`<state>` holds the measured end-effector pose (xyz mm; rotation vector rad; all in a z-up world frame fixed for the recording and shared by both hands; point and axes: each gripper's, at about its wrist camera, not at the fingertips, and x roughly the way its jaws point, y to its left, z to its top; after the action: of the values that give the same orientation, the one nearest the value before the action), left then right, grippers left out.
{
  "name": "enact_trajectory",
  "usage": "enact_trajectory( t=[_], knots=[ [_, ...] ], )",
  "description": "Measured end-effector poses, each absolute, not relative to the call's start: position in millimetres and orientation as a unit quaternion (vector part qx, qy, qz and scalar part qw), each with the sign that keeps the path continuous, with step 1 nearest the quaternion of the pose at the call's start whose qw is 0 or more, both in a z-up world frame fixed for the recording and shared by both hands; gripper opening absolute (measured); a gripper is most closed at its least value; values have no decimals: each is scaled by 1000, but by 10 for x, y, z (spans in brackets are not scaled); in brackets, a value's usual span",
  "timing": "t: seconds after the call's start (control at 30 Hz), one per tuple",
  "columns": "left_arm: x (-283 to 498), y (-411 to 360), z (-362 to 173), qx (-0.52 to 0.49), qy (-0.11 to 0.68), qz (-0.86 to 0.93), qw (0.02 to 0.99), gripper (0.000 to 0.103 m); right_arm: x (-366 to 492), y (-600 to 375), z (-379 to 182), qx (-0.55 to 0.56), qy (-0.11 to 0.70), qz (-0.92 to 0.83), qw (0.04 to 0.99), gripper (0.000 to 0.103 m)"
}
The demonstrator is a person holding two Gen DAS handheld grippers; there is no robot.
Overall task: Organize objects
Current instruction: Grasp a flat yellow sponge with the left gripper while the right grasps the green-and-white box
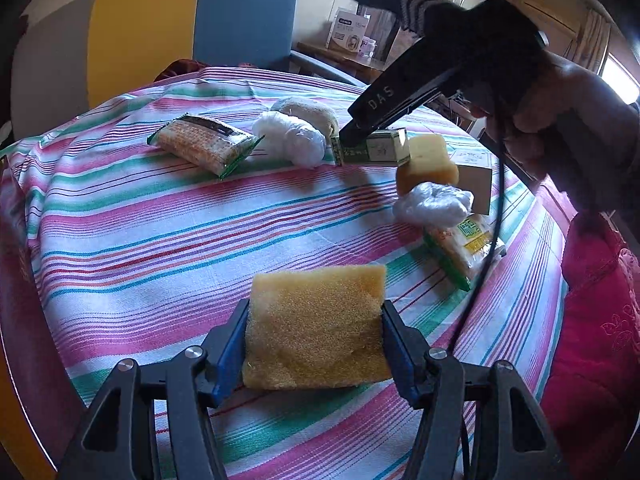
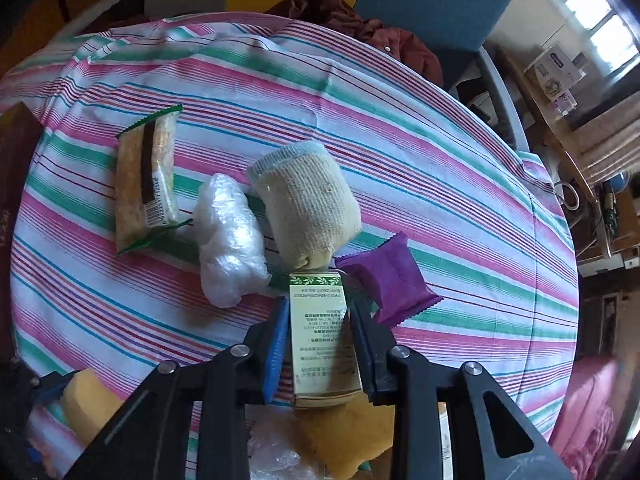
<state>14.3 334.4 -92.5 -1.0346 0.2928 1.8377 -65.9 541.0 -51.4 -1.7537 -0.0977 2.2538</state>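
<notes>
Lettering "DAS" is showing upper right on the right hand-held gripper (image 2: 320, 336), which is pinching a green-white carton (image 2: 322, 336); left hand-held gripper (image 1: 314, 334) is pinching a yellow sponge (image 1: 316, 328).

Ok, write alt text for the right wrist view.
The right gripper clamps a small green-and-cream carton above a striped tablecloth. Just beyond lie a purple sachet, a rolled beige cloth, a crumpled clear plastic bag and a green-edged snack pack.

A striped tablecloth (image 1: 160, 216) covers the table; far behind stands a yellow-and-blue chair (image 1: 192, 32), with bright windows (image 2: 592, 12) at right.
</notes>
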Motion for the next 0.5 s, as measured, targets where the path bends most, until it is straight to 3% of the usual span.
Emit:
enact_trajectory(
  t=[0.13,0.27,0.5],
  knots=[
    [161,3340,-921,-421,123,757,484,62,-409,5324,-304,-569,12,813,126,31],
    [159,3321,-897,-423,122,757,483,61,-83,5254,-92,-511,109,847,100,31],
    [345,3161,-682,-414,155,758,479,60,187,4933,-385,-489,177,853,55,31]
  ],
)
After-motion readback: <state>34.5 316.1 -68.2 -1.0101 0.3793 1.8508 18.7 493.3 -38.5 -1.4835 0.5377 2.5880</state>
